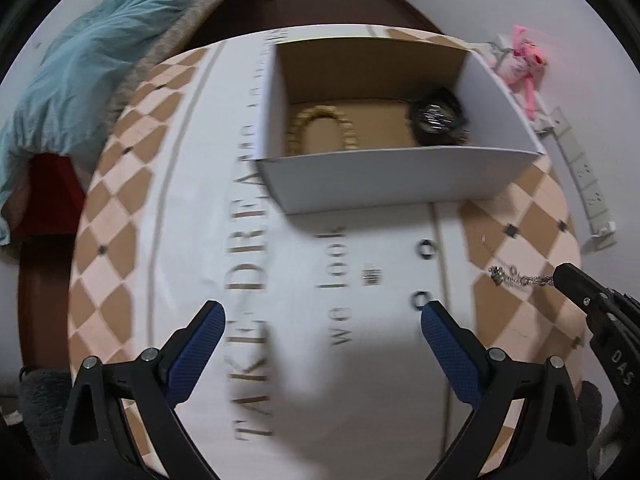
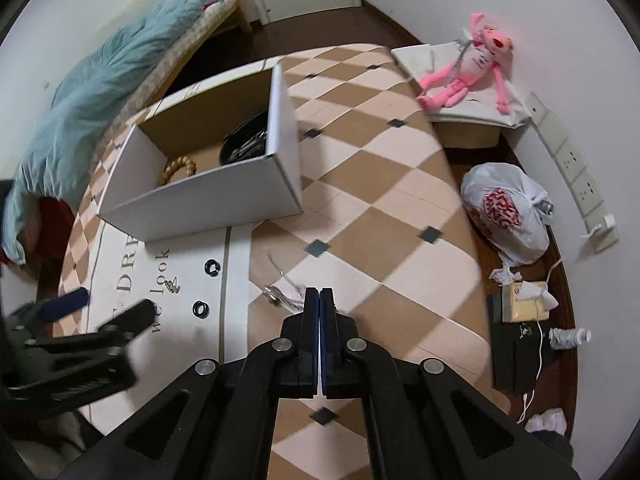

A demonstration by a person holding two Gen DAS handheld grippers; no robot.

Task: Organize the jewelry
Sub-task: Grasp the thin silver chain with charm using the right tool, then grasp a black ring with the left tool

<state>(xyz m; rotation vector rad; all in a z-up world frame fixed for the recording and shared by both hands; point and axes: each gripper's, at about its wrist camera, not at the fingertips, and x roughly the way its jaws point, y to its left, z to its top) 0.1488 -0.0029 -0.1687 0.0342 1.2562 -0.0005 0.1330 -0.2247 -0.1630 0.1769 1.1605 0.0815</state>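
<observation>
A white cardboard box (image 1: 400,178) (image 2: 208,208) stands on the table and holds a wooden bead bracelet (image 1: 320,128) (image 2: 178,170) and a dark watch (image 1: 438,118) (image 2: 246,142). Two dark rings (image 1: 425,249) (image 1: 420,299) and a small silver piece (image 1: 371,274) lie in front of the box; the rings (image 2: 212,267) (image 2: 200,309) also show in the right wrist view. My right gripper (image 2: 320,292) (image 1: 560,276) is shut on a silver chain (image 1: 516,278) (image 2: 280,296). My left gripper (image 1: 322,316) is open and empty above the white cloth.
The table has a checked cover (image 2: 380,184) with a white printed cloth (image 1: 224,184). A pink plush toy (image 2: 472,68), a plastic bag (image 2: 506,212) and small clutter (image 2: 524,304) are on the right. A bed with a blue blanket (image 1: 80,76) is on the left.
</observation>
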